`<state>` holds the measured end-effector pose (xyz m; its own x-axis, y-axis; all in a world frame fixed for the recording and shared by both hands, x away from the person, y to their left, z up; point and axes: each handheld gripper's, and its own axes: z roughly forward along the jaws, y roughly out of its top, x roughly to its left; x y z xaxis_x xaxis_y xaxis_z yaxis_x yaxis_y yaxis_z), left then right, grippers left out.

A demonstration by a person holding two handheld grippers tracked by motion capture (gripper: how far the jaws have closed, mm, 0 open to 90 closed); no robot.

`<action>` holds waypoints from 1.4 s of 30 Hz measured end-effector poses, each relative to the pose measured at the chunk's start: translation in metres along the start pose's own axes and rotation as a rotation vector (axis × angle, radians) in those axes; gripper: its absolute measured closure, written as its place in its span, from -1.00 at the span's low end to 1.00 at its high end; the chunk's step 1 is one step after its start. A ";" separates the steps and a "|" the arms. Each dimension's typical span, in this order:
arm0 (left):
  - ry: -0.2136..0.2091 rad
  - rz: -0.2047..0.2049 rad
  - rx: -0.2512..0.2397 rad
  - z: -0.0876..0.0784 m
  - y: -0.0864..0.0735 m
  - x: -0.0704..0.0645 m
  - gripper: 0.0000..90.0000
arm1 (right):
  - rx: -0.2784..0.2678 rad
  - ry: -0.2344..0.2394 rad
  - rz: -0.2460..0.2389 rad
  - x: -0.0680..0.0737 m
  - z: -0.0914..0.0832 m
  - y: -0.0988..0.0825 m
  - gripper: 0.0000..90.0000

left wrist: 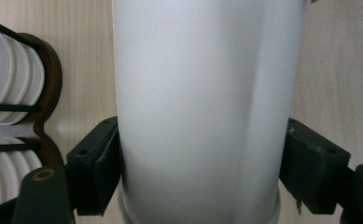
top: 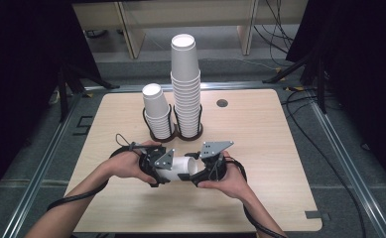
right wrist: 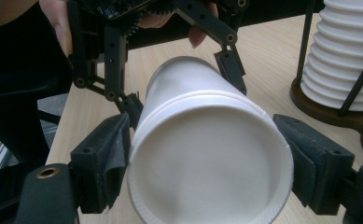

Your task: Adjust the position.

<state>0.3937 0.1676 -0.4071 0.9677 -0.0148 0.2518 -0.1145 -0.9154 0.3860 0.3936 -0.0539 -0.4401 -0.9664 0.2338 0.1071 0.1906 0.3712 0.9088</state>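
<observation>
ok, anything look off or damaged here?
Mostly fine. The cup lies sideways in mid-air, clamped by the left gripper and right gripper; in the left gripper view its wall shows a faint lengthwise crease, as if squeezed. Both stacks stand upright in the holder. Nothing spilled.

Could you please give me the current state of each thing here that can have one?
White paper cups: nested pair, lying sideways, held off the table between both tools.
Left tool: shut on the cups' body.
Right tool: shut on the outer cup near its base.
Tall cup stack: upright in its holder.
Short cup stack: upright in its holder.
Table: bearing the holder.
</observation>
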 end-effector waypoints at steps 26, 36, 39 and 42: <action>-0.038 -0.038 -0.073 0.002 -0.003 -0.001 -0.70 | -0.016 0.008 -0.065 0.004 -0.002 -0.006 -0.39; -0.024 -0.087 -0.139 0.000 -0.010 0.000 -1.00 | -0.032 -0.004 -0.050 0.005 -0.006 -0.008 -0.39; -0.014 -0.127 -0.182 -0.001 -0.013 0.000 -1.00 | -0.035 -0.010 -0.047 0.003 -0.009 -0.010 -0.39; -0.005 -0.155 -0.218 -0.001 -0.018 0.000 -1.00 | -0.048 -0.020 -0.042 0.002 -0.012 -0.011 -0.39</action>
<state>0.3956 0.1840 -0.4133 0.9786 0.1159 0.1702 -0.0101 -0.7984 0.6020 0.3874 -0.0680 -0.4455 -0.9697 0.2365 0.0606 0.1406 0.3381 0.9306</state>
